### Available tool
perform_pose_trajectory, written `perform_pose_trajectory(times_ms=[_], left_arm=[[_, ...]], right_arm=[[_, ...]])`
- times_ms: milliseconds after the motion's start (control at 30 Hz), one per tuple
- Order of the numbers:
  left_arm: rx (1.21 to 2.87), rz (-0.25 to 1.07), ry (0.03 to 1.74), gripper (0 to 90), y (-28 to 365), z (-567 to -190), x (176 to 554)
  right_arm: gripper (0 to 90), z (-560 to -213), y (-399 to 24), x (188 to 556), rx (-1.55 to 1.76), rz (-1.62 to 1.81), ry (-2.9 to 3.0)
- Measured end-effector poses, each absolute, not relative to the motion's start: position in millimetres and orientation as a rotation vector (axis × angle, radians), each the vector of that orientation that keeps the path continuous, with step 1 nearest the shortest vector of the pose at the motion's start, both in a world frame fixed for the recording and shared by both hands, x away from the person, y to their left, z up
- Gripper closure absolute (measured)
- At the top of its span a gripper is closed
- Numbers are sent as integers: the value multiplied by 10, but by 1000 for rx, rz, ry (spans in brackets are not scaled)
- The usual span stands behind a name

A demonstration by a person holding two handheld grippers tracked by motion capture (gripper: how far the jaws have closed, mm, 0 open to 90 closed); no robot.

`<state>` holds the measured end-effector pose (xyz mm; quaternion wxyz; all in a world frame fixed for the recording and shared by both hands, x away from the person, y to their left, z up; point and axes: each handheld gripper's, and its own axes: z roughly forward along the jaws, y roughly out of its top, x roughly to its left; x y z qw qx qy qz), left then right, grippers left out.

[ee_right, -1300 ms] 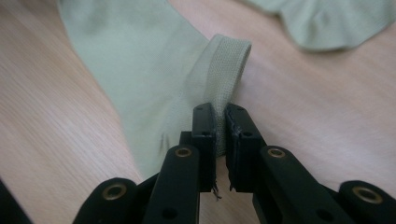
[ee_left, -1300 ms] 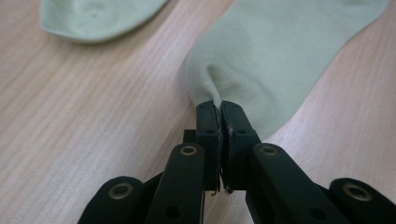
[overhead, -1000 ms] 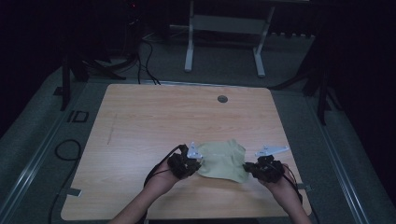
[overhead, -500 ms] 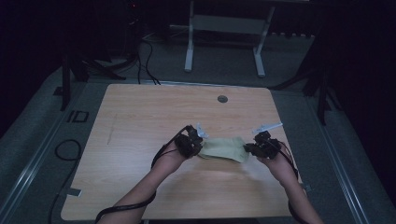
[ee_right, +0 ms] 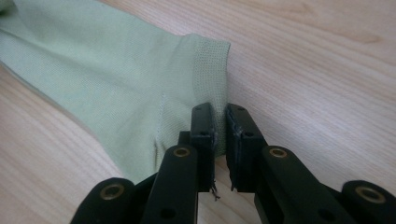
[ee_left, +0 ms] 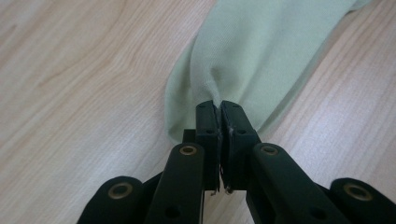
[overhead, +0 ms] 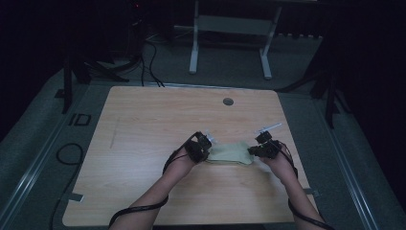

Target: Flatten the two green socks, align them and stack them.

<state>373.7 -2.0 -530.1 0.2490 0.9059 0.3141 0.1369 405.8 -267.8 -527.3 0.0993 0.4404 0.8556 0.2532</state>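
High view: a pale green cloth (overhead: 230, 153) lies near the front of the wooden surface (overhead: 143, 124), stretched between the left tongs (overhead: 205, 146) and the right tongs (overhead: 261, 146), each held in one of the person's hands; a round grey grommet (overhead: 228, 101) sits well apart near the far edge.

Left gripper view: the left tongs (ee_left: 219, 109) are clenched on a bunched fold of the cloth (ee_left: 261, 51), their jaws pressed together with fabric puckering out between them; the rest of the fabric trails away across the wood.

Right gripper view: the right tongs (ee_right: 219, 114) stand at the ribbed hem of the cloth (ee_right: 116, 74); a narrow gap shows between the jaws, with the hem edge seeming to sit in it, so they look to be pinching the fabric lightly, though I cannot tell how firmly.

The cloth looks thin, soft and light; it will sag and wrinkle rather than hold shape, and may slip from a shallow pinch; the thicker hem and corners seem the surest places to grip.
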Motion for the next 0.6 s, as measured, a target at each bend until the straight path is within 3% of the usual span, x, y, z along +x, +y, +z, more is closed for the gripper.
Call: perform_pose_trajectory(times_ms=[200,267,400,567,600], left_arm=[[2472,367,858,792,-24,-5388,3747],[2472,373,856,663,-24,-5397,3741],[2438,391,861,564,-12,-5329,3725],[2410,425,867,568,12,-5248,3727],[2398,436,871,609,17,-5237,3731]], right_arm=[[776,-5350,-2668,4051,1309,726,2538],[688,-5354,-2678,4045,1314,730,2534],[634,-5274,-2698,3994,1298,759,2520],[744,-5123,-2688,3853,1274,872,2500],[843,-5092,-2621,3748,1228,907,2513]])
